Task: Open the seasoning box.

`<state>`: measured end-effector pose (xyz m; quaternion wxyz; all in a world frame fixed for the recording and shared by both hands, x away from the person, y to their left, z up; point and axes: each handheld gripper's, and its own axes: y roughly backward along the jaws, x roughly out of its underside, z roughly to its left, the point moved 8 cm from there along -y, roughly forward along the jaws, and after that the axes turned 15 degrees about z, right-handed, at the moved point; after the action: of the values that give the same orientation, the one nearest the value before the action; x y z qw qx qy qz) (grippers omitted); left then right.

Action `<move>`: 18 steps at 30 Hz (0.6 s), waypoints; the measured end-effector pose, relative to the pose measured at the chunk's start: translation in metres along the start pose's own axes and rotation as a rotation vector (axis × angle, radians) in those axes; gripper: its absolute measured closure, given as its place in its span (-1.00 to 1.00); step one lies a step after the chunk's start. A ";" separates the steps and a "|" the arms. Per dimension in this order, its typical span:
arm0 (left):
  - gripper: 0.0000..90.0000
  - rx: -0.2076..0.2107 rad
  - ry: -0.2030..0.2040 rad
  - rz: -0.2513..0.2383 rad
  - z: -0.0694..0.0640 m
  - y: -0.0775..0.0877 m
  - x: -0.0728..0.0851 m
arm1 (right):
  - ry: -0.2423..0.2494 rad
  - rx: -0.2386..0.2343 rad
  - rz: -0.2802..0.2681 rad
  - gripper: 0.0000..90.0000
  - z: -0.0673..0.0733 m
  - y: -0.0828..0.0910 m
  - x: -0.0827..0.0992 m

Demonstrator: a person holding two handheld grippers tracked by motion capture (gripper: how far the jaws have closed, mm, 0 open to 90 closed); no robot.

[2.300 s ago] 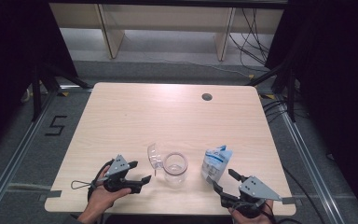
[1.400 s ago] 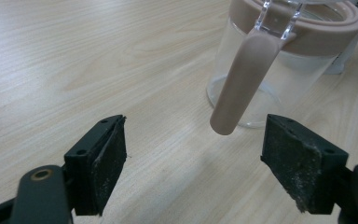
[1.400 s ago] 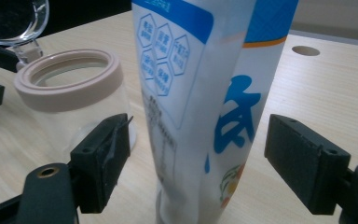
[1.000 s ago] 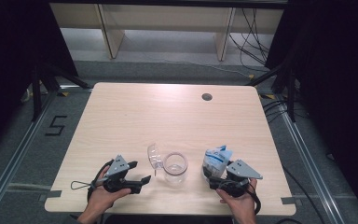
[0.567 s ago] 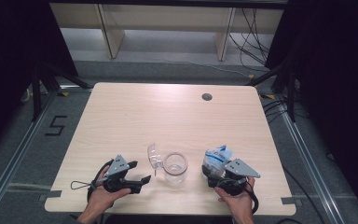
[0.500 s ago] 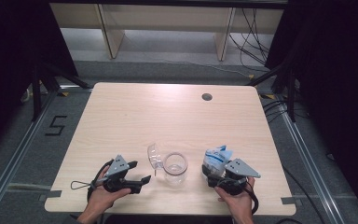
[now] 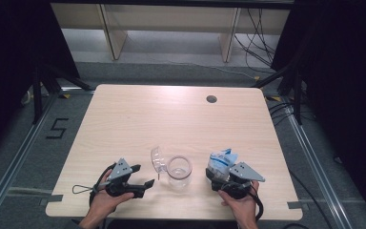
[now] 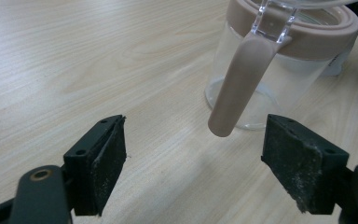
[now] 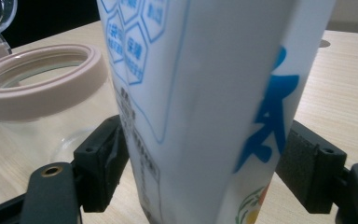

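Note:
A clear glass jar (image 7: 179, 171) with a beige rim stands near the table's front edge, its clear hinged lid (image 7: 157, 159) flipped open to the left. A white and blue pouch (image 7: 221, 161) stands upright to the right of the jar. My right gripper (image 7: 215, 177) is at the pouch's base. In the right gripper view the pouch (image 9: 205, 93) stands between the wide jaws of the gripper (image 9: 205, 172), the pads close beside it. My left gripper (image 7: 145, 187) rests open left of the jar. In the left gripper view its jaws (image 8: 193, 158) face the jar's (image 8: 279, 70) beige clasp strap (image 8: 240, 84).
The light wooden table (image 7: 171, 119) has a round cable hole (image 7: 211, 99) at the back right. Beyond the far edge stand shelf legs (image 7: 112, 33) and loose cables (image 7: 255, 33). A black "5" mark (image 7: 57, 128) lies on the floor at the left.
My right gripper has come forward from the table's front right corner to the pouch and now has its jaws either side of it. The left gripper, jar and pouch have stayed put.

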<state>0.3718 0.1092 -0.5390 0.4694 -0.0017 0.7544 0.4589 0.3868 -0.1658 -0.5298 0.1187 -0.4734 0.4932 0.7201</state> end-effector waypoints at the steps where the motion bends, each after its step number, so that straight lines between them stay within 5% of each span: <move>1: -0.53 0.000 0.000 -0.001 0.000 0.000 0.000 | -0.028 0.003 0.002 -0.45 0.001 0.000 0.001; 6: -0.53 0.002 -0.002 0.002 0.000 0.000 0.000 | 0.001 0.011 0.004 -0.42 -0.001 -0.003 0.001; 18: -0.53 0.002 -0.001 0.001 -0.001 0.000 0.000 | -0.033 0.009 -0.013 -0.32 0.000 -0.006 0.003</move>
<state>0.3713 0.1085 -0.5391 0.4695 -0.0006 0.7547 0.4583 0.3896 -0.1635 -0.5356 0.1338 -0.4642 0.4913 0.7247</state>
